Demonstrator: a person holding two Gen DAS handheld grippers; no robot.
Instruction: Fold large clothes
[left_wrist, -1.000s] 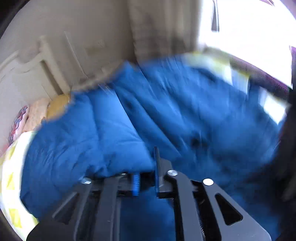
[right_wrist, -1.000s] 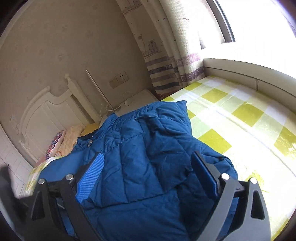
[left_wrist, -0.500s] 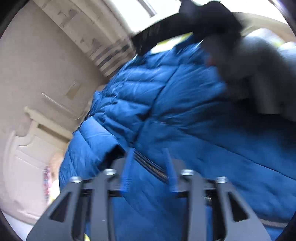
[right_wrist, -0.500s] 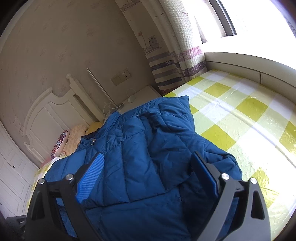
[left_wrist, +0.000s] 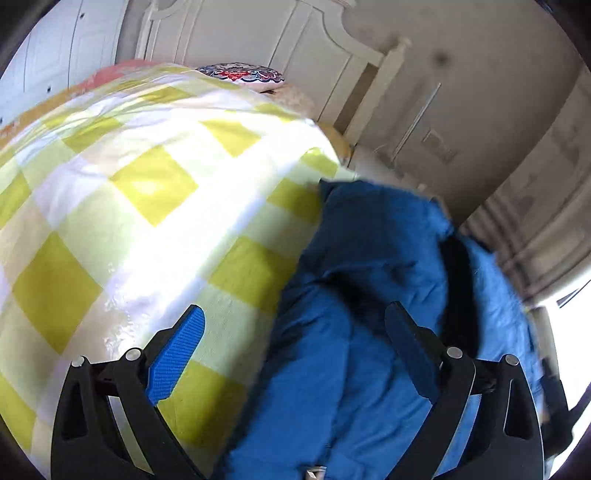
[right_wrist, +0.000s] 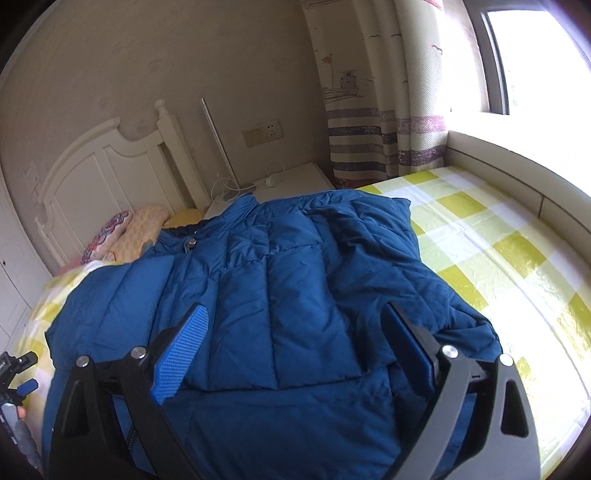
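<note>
Currently, step in hand: a release between folds. Blue padded jacket (right_wrist: 280, 295) lies on the yellow-checked bedspread (right_wrist: 491, 236), collar toward the headboard (right_wrist: 96, 162), one panel already laid over the body; more folds appear to remain.

Left gripper (left_wrist: 295, 354): jaws have just been opening and stand wide, nothing between the pads, hovering over the jacket's left edge where it meets the bedspread.

Right gripper (right_wrist: 291, 347): spread wide above the near hem, pads apart from the cloth, nothing grasped.

Next move, as judged: both grippers need fresh holds on an edge or the hem, pinching the thick quilting firmly enough to carry it over without slipping.

Surroundings: pillows (right_wrist: 122, 229) at the far left by the headboard; white bedside table (right_wrist: 291, 181) with a cable beyond the collar; striped curtain (right_wrist: 380, 110) and window (right_wrist: 535, 55) at far right.

Obstructions: none on the jacket; the padded bulk itself may spring back.
</note>
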